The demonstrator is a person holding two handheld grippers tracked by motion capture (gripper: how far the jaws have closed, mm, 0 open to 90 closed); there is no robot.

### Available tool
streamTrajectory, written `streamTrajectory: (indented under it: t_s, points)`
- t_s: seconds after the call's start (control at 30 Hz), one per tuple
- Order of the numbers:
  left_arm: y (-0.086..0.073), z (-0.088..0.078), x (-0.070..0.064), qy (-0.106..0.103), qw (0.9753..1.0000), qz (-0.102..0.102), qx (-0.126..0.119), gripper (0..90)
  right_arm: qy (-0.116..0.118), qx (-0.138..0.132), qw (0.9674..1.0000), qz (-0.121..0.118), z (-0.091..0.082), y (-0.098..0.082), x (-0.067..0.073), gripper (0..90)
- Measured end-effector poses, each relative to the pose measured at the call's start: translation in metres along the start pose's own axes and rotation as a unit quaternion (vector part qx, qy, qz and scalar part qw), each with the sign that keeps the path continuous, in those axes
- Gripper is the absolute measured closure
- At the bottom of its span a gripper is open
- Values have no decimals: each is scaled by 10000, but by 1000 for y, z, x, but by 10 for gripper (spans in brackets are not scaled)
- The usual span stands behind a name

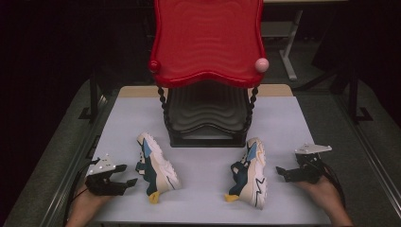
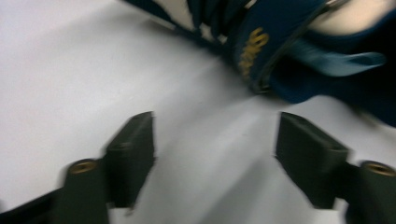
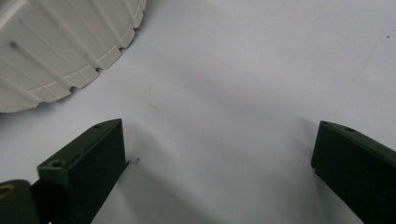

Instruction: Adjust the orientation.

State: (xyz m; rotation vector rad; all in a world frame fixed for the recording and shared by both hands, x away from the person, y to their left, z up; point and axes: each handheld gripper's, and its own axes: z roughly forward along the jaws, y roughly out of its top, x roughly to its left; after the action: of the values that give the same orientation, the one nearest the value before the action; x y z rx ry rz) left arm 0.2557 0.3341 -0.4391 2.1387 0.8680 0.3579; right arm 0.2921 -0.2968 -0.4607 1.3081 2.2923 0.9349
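Observation:
Two white, navy and light-blue sneakers lie on their sides on the pale table [image 1: 203, 201]. The left shoe [image 1: 158, 165] is just right of my left gripper [image 1: 128, 174], which stands open and points at it. In the left gripper view the shoe's navy collar [image 2: 289, 46] is close ahead of the open left gripper [image 2: 215, 140], with bare table between the jaws. The right shoe [image 1: 250, 172] lies sole toward my right gripper [image 1: 282, 173], also open. The right gripper view has the white ribbed sole [image 3: 60, 42] at upper left, beyond the open right gripper [image 3: 217, 149].
A small two-tier rack stands at the back middle of the table, with a red wavy top shelf [image 1: 208, 42] and a dark lower shelf [image 1: 208, 118]. A pink ball [image 1: 261, 64] caps its right corner. Dark floor surrounds the table.

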Motion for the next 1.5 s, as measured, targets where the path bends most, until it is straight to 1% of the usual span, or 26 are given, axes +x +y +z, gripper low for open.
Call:
streamTrajectory:
  t_s: [0.07,0.1,0.17,0.27,0.33,0.37,0.47,0.57,0.6,0.63,0.83,0.93,1.07,1.2,1.3,1.4,1.5]
  points:
    - [2,-6,-1,-79,9999,3,-147,405,0,2,10000,2,0,0,0,22]
    - [2,-7,-1,-99,9998,23,-194,452,0,3,10000,1,0,0,0,22]
    - [6,-7,-1,-145,9996,64,-244,468,0,4,10000,4,0,0,0,22]
    - [10,-3,-1,-230,9993,148,-264,504,0,3,10000,1,0,0,0,22]
    - [17,2,0,-315,9988,253,-278,553,0,3,10000,3,0,0,0,22]
    - [17,2,0,-315,9988,253,-278,572,0,3,10000,3,0,0,0,22]
    - [20,8,1,-437,9981,330,-268,598,-1,2,10000,1,0,0,0,22]
    - [22,13,2,-506,9975,442,-227,664,-1,2,10000,2,0,0,0,22]
    - [22,14,2,-597,9969,442,-241,709,0,3,10000,2,0,0,0,22]
    - [23,14,2,-632,9966,459,-259,725,-1,2,10000,1,0,0,0,22]
    - [24,10,2,-711,9957,538,-257,752,-1,-1,10000,1,0,0,0,23]
    - [23,5,1,-712,9956,550,-244,754,4,1,10000,7,0,0,0,23]
    - [17,-6,1,-693,9960,492,-268,754,6,-1,10000,12,0,0,0,22]
    - [6,-20,5,-605,9972,324,-306,756,5,-2,10000,10,0,0,0,22]
    - [1,-33,6,-536,9978,290,-251,756,1,-1,10000,5,0,0,0,23]
    - [-4,-43,6,-473,9983,204,-255,755,3,0,10000,6,0,0,0,23]
    - [-5,-47,7,-459,9984,146,-299,754,3,2,10000,8,0,0,0,23]
